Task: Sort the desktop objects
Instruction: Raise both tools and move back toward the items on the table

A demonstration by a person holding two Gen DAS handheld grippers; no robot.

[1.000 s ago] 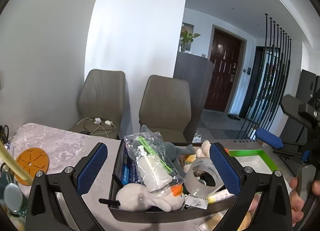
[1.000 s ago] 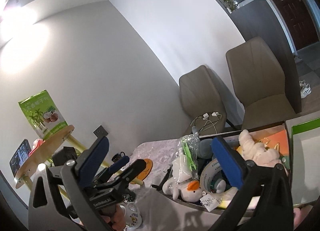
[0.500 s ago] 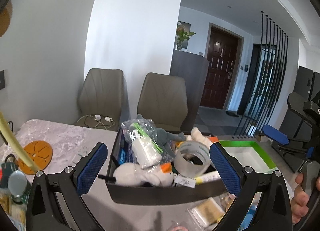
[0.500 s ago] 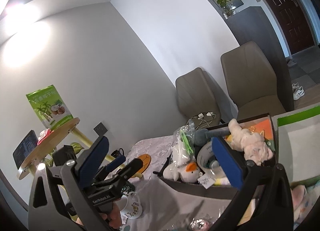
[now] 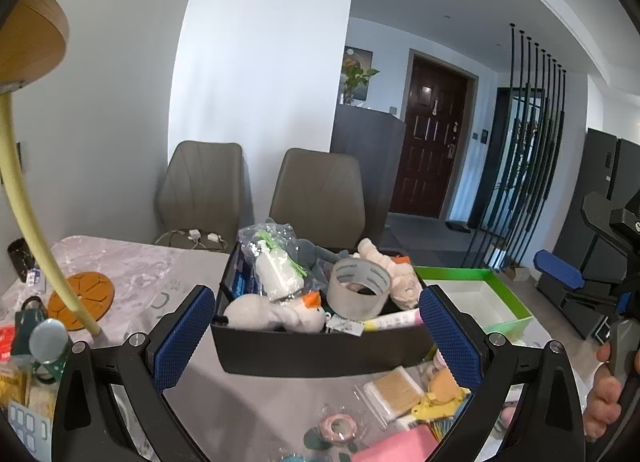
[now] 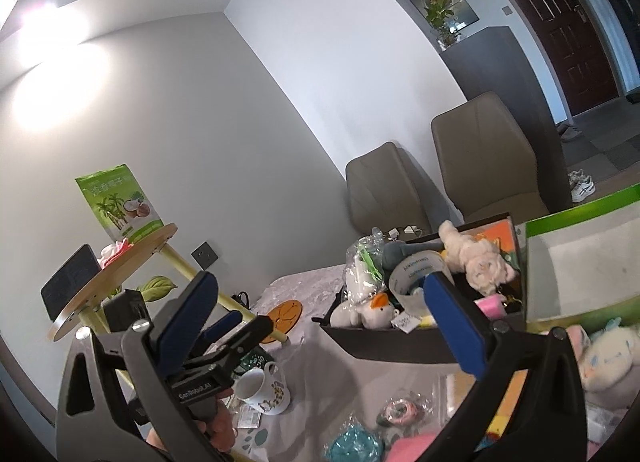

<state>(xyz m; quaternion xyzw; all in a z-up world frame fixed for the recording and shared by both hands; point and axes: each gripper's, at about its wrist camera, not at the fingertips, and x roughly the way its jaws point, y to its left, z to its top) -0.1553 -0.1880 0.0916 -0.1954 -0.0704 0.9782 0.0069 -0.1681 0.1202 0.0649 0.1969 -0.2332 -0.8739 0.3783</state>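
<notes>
A pale marbled desk (image 5: 132,274) stands before a white wall, with two taupe chairs (image 5: 320,190) at its far edge and a dark door behind. Only the right wrist view shows the round wooden shelf (image 6: 116,274) with a green coconut-print bag (image 6: 118,202) at the desk's left end, and a white mug (image 6: 262,386) below it; only the left wrist view shows the orange coaster (image 5: 82,296) whole. In the middle sits a black bin (image 5: 320,346), heaped with a white plush duck (image 5: 276,312), a bagged white bottle (image 5: 278,270), a tape roll (image 5: 358,288) and a cream plush (image 5: 394,280). At its right stands a green-rimmed white box (image 5: 476,294), its visible interior bare. Loose items lie at the desk's near edge: a pack of wooden sticks (image 5: 394,392), a small pink tape ring (image 5: 340,424), a pink pad (image 5: 400,448).

The left gripper (image 5: 316,336) is spread wide, holding nothing, its blue pads flanking the bin's front wall. The right gripper (image 6: 320,320) is likewise spread and empty. Compared with a second ago, both cameras sit higher and farther back, so the near-edge clutter has come into sight.
</notes>
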